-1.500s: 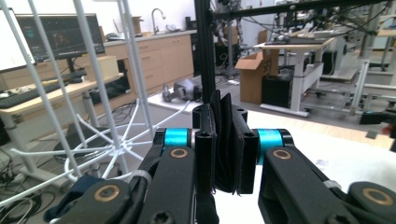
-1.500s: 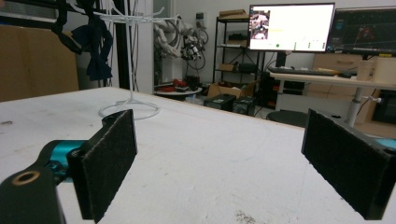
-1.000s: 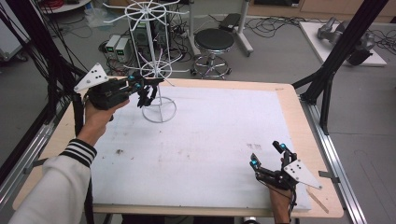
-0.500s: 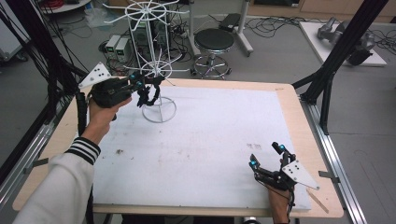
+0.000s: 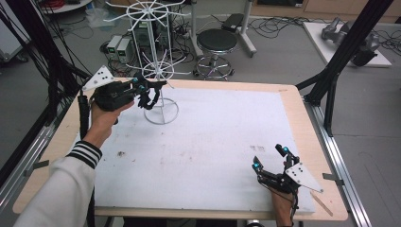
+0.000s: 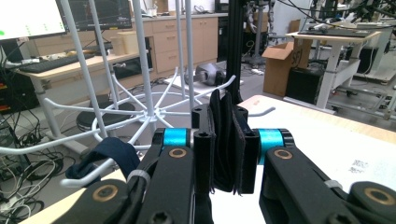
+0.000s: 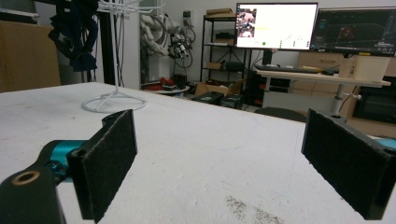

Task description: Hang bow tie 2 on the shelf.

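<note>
1. A white wire rack [image 5: 158, 71] stands on the far left part of the counter [image 5: 293, 118]. Its round base sits on the white sheet [image 5: 213, 142] that covers most of the counter top.
2. The left hand-held gripper [image 5: 152, 93] is raised just beside the rack's pole, at the height of the lower ring of wire arms. A hand [image 5: 101, 120] in a striped cuff holds it.
3. In the left gripper view the left hand-held gripper [image 6: 226, 140] has its jaws pressed together on a dark band [image 6: 223, 135] that stands up between the pads.
4. A dark blue loop [image 6: 105, 156] hangs on one of the rack's hooked wire arms [image 6: 140, 121], just left of those jaws.
5. The right hand-held gripper [image 5: 269, 158] rests low on the counter, well apart from the rack, at the near right corner.
6. Its jaws are spread wide with nothing between them; the right gripper view [image 7: 233, 163] shows bare sheet between the pads, with the rack [image 7: 114, 100] far off at the left.
</note>
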Demonstrator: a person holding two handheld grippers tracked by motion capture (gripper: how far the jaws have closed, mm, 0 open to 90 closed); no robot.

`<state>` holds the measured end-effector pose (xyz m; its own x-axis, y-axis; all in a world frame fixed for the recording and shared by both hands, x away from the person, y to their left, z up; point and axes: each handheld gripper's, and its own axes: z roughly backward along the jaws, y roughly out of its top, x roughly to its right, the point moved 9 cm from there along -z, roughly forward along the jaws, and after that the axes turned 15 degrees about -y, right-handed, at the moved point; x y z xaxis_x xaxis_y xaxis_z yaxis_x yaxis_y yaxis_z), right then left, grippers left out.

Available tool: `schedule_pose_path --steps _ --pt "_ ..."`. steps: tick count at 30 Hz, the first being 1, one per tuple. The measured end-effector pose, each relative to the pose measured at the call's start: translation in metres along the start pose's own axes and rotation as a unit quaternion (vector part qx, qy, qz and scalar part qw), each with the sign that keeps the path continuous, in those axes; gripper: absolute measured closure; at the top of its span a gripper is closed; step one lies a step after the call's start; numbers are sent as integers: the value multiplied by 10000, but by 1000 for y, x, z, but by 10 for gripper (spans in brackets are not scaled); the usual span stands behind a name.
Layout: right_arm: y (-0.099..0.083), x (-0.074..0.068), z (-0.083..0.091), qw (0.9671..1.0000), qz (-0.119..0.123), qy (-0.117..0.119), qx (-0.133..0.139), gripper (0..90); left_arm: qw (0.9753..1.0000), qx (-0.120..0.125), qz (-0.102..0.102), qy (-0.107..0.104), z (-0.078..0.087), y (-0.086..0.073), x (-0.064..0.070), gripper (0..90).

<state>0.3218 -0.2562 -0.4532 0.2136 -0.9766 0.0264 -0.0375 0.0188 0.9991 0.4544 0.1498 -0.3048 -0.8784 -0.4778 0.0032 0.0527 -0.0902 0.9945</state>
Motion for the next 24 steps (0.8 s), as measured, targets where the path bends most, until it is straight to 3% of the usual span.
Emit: schedule_pose_path --steps 6,9,15,18,24 --pt "0 0 0 10000 1 1 0 98 10000 -15 33 13 0 -1 0 797" --pt "0 0 0 10000 17 11 6 97 10000 -15 66 40 0 0 0 749" --pt "0 0 0 10000 22 7 5 98 9998 56 124 165 3 3 0 522" --pt "0 -1 0 10000 21 21 -12 98 9995 197 203 144 5 6 0 399" --pt "-1 -2 0 10000 66 62 -9 97 9994 237 217 142 10 9 3 172"
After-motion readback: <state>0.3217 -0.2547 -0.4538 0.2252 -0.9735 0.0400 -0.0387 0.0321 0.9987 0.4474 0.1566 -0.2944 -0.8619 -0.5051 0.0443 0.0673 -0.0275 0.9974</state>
